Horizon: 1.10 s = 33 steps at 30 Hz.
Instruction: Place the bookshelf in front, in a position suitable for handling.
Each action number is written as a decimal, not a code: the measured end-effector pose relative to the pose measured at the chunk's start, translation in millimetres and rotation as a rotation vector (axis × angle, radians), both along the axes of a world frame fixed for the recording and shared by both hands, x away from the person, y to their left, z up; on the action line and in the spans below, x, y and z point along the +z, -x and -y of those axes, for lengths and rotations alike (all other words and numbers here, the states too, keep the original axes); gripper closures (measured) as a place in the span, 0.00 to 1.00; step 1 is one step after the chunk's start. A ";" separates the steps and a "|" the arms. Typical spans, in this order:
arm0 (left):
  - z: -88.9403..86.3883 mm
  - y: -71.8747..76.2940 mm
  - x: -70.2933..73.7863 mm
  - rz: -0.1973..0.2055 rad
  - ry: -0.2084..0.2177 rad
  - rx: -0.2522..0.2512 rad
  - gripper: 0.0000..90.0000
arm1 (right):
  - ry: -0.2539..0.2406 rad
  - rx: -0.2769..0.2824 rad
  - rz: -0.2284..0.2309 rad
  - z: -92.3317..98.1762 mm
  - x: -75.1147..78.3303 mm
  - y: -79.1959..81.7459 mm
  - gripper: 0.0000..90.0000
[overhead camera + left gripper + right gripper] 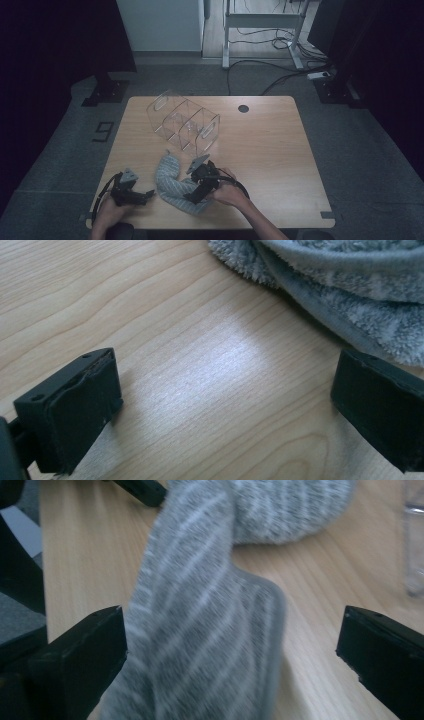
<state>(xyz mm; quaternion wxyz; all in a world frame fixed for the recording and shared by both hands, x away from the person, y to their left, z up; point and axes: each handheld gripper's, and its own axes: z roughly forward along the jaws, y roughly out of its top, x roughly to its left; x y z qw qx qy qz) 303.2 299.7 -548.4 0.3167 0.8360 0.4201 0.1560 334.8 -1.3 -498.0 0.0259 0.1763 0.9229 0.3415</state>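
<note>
A grey fuzzy striped sock [171, 181] lies bent on the wooden table [270, 150] near its front edge. My left gripper [145, 196] rests low at the sock's left, open, with bare wood between its jaws and the sock's edge [350, 300] just beyond them. My right gripper [196, 196] sits over the sock's right end, open. In the right gripper view the sock [210, 610] runs up between the two spread jaws, untouched by the right one. A clear plastic divided organiser [184, 124] stands behind the sock.
A dark round grommet [243, 108] sits near the table's far edge. The organiser's clear wall [414, 540] rises at the right of the right gripper view. Cables and a desk frame lie on the floor beyond the table.
</note>
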 end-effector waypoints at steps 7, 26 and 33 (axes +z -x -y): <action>-2.8 0.2 0.1 0.000 -0.001 0.007 0.00 | 0.009 0.023 -0.030 -20.3 -7.5 0.2 0.03; -2.2 0.3 -0.1 0.001 -0.002 0.011 0.00 | 0.077 0.005 0.009 -47.4 -30.8 7.6 0.60; -2.1 0.3 0.0 0.001 -0.002 0.011 0.00 | 0.062 0.027 -0.004 -45.8 -26.3 10.4 0.76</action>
